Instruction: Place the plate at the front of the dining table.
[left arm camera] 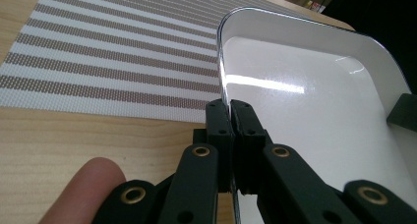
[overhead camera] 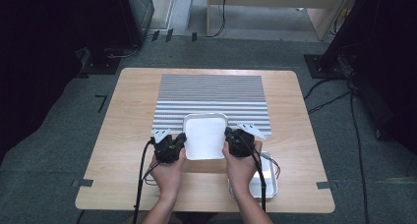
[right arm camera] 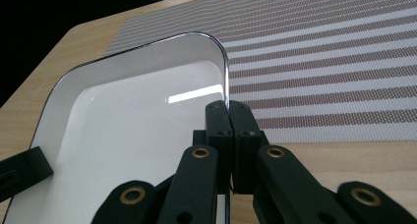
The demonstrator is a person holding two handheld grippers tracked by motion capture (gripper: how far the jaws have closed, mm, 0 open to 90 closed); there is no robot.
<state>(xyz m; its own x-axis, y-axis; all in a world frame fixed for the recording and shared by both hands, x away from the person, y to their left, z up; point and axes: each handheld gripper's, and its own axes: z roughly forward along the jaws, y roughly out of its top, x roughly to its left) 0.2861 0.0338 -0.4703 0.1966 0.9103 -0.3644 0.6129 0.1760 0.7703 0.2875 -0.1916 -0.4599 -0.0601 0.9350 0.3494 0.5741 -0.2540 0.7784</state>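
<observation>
A white rectangular tray (overhead camera: 205,135) with a dark thin rim sits at the near edge of the striped placemat (overhead camera: 211,94). My left gripper (overhead camera: 178,141) is shut on the tray's left rim (left arm camera: 222,76), its jaws pinching the thin edge. On the opposite side, my right gripper (overhead camera: 231,138) is shut on the right rim (right arm camera: 225,71). In the left gripper view the white tray (left arm camera: 314,106) is empty and glossy, and my left gripper (left arm camera: 229,111) clamps its wall. The white tray (right arm camera: 133,126) looks the same in the right gripper view, with my right gripper (right arm camera: 228,111) on its wall.
A second metal tray (overhead camera: 263,182) lies on the wooden table (overhead camera: 128,116) near the front right, under the right forearm. Cables trail from both grippers over the front edge. Grey carpet and dark equipment surround the table.
</observation>
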